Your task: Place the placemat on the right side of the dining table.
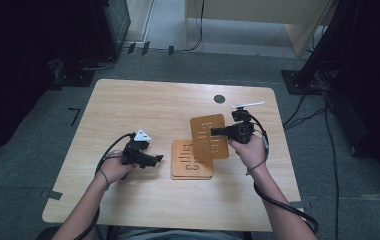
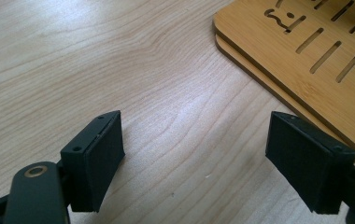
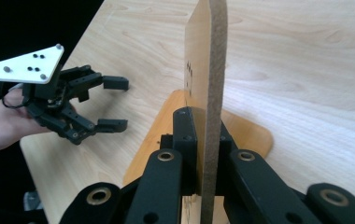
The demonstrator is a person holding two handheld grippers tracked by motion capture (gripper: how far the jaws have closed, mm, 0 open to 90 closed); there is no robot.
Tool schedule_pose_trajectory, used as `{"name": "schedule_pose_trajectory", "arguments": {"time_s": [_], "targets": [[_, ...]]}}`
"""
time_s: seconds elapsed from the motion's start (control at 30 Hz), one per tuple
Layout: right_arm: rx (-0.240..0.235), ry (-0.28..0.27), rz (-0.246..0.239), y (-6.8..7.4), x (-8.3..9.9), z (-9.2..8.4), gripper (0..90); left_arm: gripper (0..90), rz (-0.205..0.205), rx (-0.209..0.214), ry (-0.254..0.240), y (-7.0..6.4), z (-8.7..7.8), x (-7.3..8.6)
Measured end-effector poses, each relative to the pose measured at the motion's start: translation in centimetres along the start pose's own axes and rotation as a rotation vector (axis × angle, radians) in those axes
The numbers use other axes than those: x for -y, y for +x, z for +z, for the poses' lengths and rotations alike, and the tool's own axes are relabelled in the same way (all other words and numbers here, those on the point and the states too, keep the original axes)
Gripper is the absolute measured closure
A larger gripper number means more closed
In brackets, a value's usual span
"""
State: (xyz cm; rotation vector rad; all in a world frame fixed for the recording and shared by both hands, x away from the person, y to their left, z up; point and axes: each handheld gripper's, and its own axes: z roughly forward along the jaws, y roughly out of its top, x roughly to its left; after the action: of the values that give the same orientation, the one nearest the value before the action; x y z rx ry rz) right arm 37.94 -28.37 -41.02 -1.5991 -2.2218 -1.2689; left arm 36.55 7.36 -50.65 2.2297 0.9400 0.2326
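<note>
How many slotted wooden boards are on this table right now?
3. One slotted board is held up on edge in the right tongs. Two more lie stacked flat: the top board and the bottom board. More could hide underneath.

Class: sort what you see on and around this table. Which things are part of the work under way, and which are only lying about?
In the work:
- slotted thin wooden board, clamped on edge in the right claw
- stack of slotted wooden boards lying flat
- open left claw beside that stack

Lying about:
- dark round disc on the light wooden table
- black floor cables
</note>
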Motion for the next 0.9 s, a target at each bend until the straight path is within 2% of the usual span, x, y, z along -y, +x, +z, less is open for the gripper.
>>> {"name": "schedule_pose_trajectory", "arguments": {"time_s": [0.27, 0.37, 0.43, 0.57, 0.7, 0.9], "targets": [[0.072, -0.023, -0.035, -0.1, -0.2, -0.9, 87.5, 17.7, 0.006, 0.005, 0.0, -0.1, 0.1, 0.0], [0.099, -0.03, -0.041, -0.3, -0.3, -1.4, 87.5, 17.6, 0.022, -0.001, 0.004, -0.1, 0.1, 0.1], [0.104, -0.032, -0.042, -0.4, -0.3, -1.4, 87.5, 17.5, 0.026, -0.001, 0.005, -0.1, 0.1, 0.1], [0.146, -0.059, -0.048, -0.8, -0.4, -2.2, 87.5, 17.2, 0.029, -0.001, 0.002, -0.1, 0.1, 0.1], [0.158, -0.068, -0.045, -1.0, -0.4, -2.6, 87.5, 17.2, 0.035, -0.003, 0.001, -0.1, 0.1, 0.1], [0.188, -0.078, -0.04, -1.7, -0.4, -3.3, 87.5, 16.5, 0.075, -0.012, 0.002, -0.2, 0.2, 0.3]]}}
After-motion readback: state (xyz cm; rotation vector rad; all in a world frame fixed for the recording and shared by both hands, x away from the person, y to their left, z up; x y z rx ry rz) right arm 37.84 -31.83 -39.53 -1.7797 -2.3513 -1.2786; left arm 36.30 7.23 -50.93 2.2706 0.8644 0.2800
